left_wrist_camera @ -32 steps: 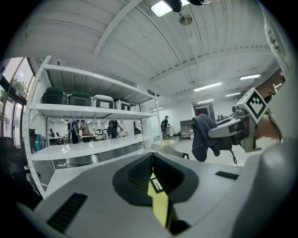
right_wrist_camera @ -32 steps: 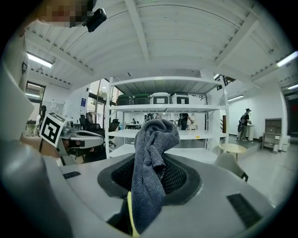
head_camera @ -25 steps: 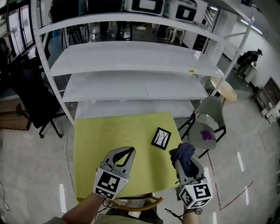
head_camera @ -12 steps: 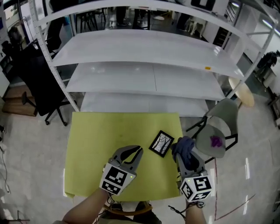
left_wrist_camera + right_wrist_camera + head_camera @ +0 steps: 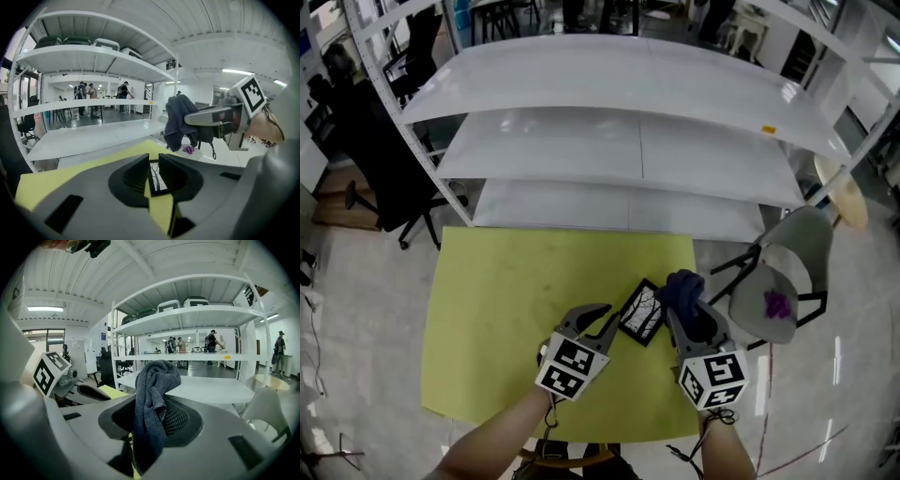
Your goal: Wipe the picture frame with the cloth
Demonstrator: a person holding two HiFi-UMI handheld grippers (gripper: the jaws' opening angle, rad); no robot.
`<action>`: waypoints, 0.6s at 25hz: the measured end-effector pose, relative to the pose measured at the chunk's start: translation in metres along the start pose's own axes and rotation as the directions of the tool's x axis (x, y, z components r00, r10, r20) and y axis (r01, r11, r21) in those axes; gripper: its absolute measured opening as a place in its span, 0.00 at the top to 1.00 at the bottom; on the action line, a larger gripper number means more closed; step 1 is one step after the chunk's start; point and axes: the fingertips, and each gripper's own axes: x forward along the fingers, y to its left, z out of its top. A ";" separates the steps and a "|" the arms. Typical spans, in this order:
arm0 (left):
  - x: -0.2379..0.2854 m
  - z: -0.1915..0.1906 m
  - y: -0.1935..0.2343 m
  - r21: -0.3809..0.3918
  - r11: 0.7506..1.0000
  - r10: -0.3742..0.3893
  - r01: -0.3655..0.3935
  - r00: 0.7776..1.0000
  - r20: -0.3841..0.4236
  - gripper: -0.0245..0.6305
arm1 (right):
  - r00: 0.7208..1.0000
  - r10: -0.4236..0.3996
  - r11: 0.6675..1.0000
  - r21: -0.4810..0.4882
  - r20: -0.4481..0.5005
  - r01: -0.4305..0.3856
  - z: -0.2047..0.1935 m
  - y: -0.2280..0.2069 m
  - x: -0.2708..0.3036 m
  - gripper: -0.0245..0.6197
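The small black picture frame [image 5: 641,312] lies flat on the yellow table [image 5: 506,300]; a tree drawing shows in it. My left gripper [image 5: 606,318] is just left of the frame, open by a narrow gap with nothing in it. Through that gap I see the frame [image 5: 157,177] on the table in the left gripper view. My right gripper [image 5: 680,305] is at the frame's right edge, shut on the dark blue cloth [image 5: 682,289]. The cloth [image 5: 152,390] bunches above the jaws and hangs down between them. I cannot tell whether the cloth touches the frame.
White metal shelves [image 5: 619,150] stand behind the table. A grey chair [image 5: 797,258] with a purple thing [image 5: 778,305] on its seat is at the right. A black office chair [image 5: 384,159] is at the left. The table's right edge runs close to the right gripper.
Both grippers have moved forward to the frame, the left one rightward to its left edge, the right one with the cloth to its right edge. The head view has shifted.
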 end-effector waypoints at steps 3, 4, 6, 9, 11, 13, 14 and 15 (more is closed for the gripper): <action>0.027 -0.023 0.003 -0.012 1.000 -0.017 0.016 0.998 -0.063 0.85 | 0.999 0.027 1.000 0.005 -0.022 -0.027 -0.019 -0.005 0.028 0.75; 0.037 -0.030 0.003 -0.012 1.000 -0.025 0.024 0.996 -0.082 0.84 | 0.999 0.037 0.999 0.004 -0.031 -0.037 -0.026 -0.007 0.037 0.75; 0.055 -0.044 0.003 -0.013 0.999 -0.040 0.039 0.993 -0.115 0.82 | 0.997 0.054 0.999 -0.003 -0.049 -0.055 -0.038 -0.010 0.053 0.75; 0.079 -0.066 0.006 -0.029 0.998 -0.055 0.051 0.985 -0.165 0.83 | 0.993 0.075 0.997 -0.010 -0.088 -0.076 -0.060 -0.014 0.078 0.75; 0.092 -0.080 0.008 -0.038 0.998 -0.060 0.053 0.977 -0.203 0.83 | 0.988 0.090 0.996 -0.007 -0.123 -0.092 -0.075 -0.015 0.093 0.75; 0.101 -0.092 0.009 -0.041 0.998 -0.058 0.050 0.969 -0.238 0.83 | 0.982 0.103 0.994 -0.006 -0.157 -0.106 -0.090 -0.016 0.106 0.75; 0.104 -0.098 0.010 -0.041 0.998 -0.059 0.050 0.966 -0.254 0.83 | 0.979 0.108 0.994 -0.008 -0.175 -0.111 -0.096 -0.015 0.112 0.75; 0.107 -0.102 0.010 -0.042 0.998 -0.061 0.052 0.962 -0.268 0.84 | 0.975 0.110 0.993 -0.014 -0.193 -0.115 -0.102 -0.015 0.118 0.75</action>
